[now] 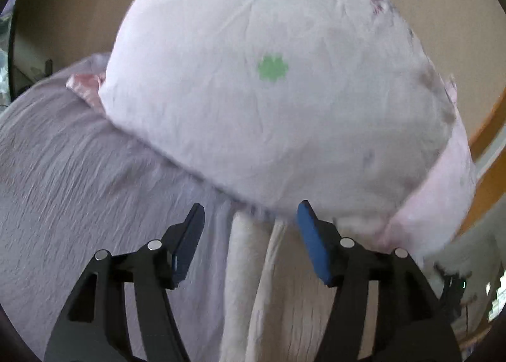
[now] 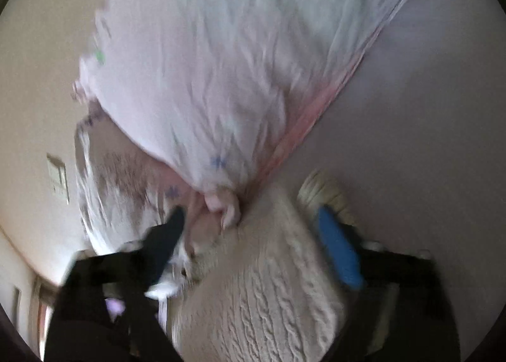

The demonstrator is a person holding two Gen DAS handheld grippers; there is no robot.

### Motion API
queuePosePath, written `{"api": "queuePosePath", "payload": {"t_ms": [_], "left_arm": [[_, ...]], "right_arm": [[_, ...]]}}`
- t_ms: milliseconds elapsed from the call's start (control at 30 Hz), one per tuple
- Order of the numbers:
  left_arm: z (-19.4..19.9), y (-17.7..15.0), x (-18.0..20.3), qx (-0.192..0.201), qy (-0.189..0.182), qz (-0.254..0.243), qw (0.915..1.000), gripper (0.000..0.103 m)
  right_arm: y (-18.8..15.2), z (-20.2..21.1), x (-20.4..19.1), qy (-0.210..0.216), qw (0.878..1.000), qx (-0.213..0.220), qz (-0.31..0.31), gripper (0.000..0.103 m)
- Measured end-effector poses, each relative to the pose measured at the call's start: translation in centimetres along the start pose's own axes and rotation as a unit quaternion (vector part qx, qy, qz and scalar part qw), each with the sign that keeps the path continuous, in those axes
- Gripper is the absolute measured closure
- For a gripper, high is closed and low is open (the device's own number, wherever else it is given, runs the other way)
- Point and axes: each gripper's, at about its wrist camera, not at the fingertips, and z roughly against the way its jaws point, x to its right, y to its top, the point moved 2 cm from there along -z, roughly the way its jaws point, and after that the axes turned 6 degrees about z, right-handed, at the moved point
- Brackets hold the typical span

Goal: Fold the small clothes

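Mostly filling both views, a pale pink garment (image 1: pixel 268 83) lies on a lavender bedsheet (image 1: pixel 79 178).
Left gripper (image 1: pixel 249 229) jaws are spread wide, empty, just short of its hem. Right gripper (image 2: pixel 253 229) jaws are spread too, over a cream cable-knit sweater (image 2: pixel 259 292); the view is blurred.

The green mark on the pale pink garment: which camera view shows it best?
The left wrist view: the green mark sits unobstructed on the pale pink garment. In the blurred right wrist view, only a green speck shows at the garment's edge.
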Motion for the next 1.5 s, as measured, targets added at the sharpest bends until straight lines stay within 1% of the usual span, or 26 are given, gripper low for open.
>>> {"api": "queuePosePath", "payload": {"t_ms": [100,167,267,300,333,367,433,467,500,600,667,700,800,867,967,1033,1067,1100,1167,1200,1233,1267,1333,1400,1433,1500], "left_arm": [[-0.3,-2.2,-0.7,-0.060,0.007,-0.022,0.9979,0.037],[-0.9,-4.0,-0.9,-0.101,0.002,-0.025,0.9946,0.037],[-1.9,-5.8,-0.9,-0.135,0.010,-0.027,0.9904,0.037],[-2.2,-6.3,-0.7,-0.135,0.017,-0.036,0.9900,0.037],[-2.2,-6.5,-0.4,-0.128,0.020,-0.043,0.9906,0.043],[-2.3,-6.6,-0.5,-0.136,0.016,-0.032,0.9901,0.057],[-2.5,-6.8,-1.7,-0.149,-0.019,0.044,0.9877,0.081],[-2.6,-6.9,-2.3,-0.153,-0.040,0.086,0.9836,0.085],[-2.8,-7.1,-3.4,-0.157,-0.065,0.144,0.9750,0.086],[-2.4,-7.4,-4.2,-0.151,-0.117,0.213,0.9583,0.088],[-1.1,-7.2,-2.1,-0.134,-0.172,0.224,0.9498,0.089],[-0.7,-7.1,-0.8,-0.130,-0.190,0.220,0.9480,0.089],[0.5,-7.4,6.4,-0.123,-0.251,0.172,0.9447,0.089],[-0.1,-8.6,13.1,-0.136,-0.297,0.123,0.9371,0.089],[-3.7,-11.5,21.9,-0.173,-0.329,0.058,0.9264,0.089],[-7.5,-14.7,27.6,-0.220,-0.323,0.012,0.9204,0.088],[-9.0,-15.9,29.4,-0.242,-0.317,-0.004,0.9168,0.088],[-10.3,-17.3,30.9,-0.267,-0.315,-0.015,0.9106,0.088],[-10.7,-17.9,30.9,-0.284,-0.327,-0.003,0.9016,0.088],[-10.5,-17.7,30.4,-0.280,-0.334,0.003,0.9001,0.088],[-9.4,-16.8,28.9,-0.260,-0.354,0.014,0.8985,0.088],[-8.6,-16.0,27.6,-0.238,-0.350,0.016,0.9057,0.088],[-6.6,-14.2,24.3,-0.181,-0.310,0.009,0.9334,0.084],[-5.2,-13.1,21.7,-0.154,-0.275,0.004,0.9489,0.079],[-5.0,-12.7,20.5,-0.148,-0.236,-0.001,0.9603,0.076],[-5.2,-13.2,18.5,-0.163,-0.181,-0.010,0.9698,0.075]], "right_arm": [[0.6,1.4,0.3,0.011,1.000,0.019,0.004,0.011],[0.6,1.6,0.7,0.019,1.000,0.017,0.001,0.011],[0.3,1.7,1.1,0.026,1.000,0.006,-0.003,0.011],[0.1,1.5,1.0,0.027,1.000,0.003,-0.001,0.011],[0.0,1.5,0.9,0.029,1.000,0.000,0.003,0.011],[0.0,1.4,0.8,0.030,1.000,-0.002,0.007,0.011],[-0.2,1.3,0.5,0.036,0.999,-0.007,0.015,0.011],[-0.2,1.1,0.4,0.039,0.999,-0.011,0.017,0.010],[-0.2,1.1,0.4,0.044,0.999,-0.014,0.018,0.010],[-0.1,1.0,0.4,0.055,0.998,-0.023,0.015,0.010],[0.2,1.2,0.5,0.058,0.998,-0.023,0.012,0.010],[0.3,1.3,0.6,0.059,0.998,-0.022,0.011,0.010],[0.9,2.1,0.6,0.063,0.998,-0.016,0.011,0.010],[1.4,3.0,0.5,0.055,0.998,-0.001,0.025,0.010],[2.1,4.0,0.4,0.028,0.998,0.015,0.053,0.010],[2.4,4.2,0.5,0.017,0.998,0.011,0.066,0.010],[2.6,4.1,0.8,0.007,0.997,0.005,0.071,0.010],[2.8,4.0,1.1,0.002,0.998,-0.001,0.071,0.010],[3.1,3.5,2.0,0.006,0.998,-0.026,0.055,0.010],[3.2,3.4,2.2,0.011,0.998,-0.036,0.049,0.009],[3.2,3.1,2.4,0.019,0.998,-0.053,0.041,0.008],[3.2,2.7,2.5,0.027,0.996,-0.076,0.036,0.007],[2.9,2.1,2.6,0.030,0.993,-0.108,0.032,0.006],[2.5,1.5,2.8,0.028,0.990,-0.134,0.020,0.005],[2.3,1.4,2.9,0.031,0.989,-0.143,0.020,0.005],[1.7,0.5,2.7,0.022,0.985,-0.170,0.027,0.004]]}}
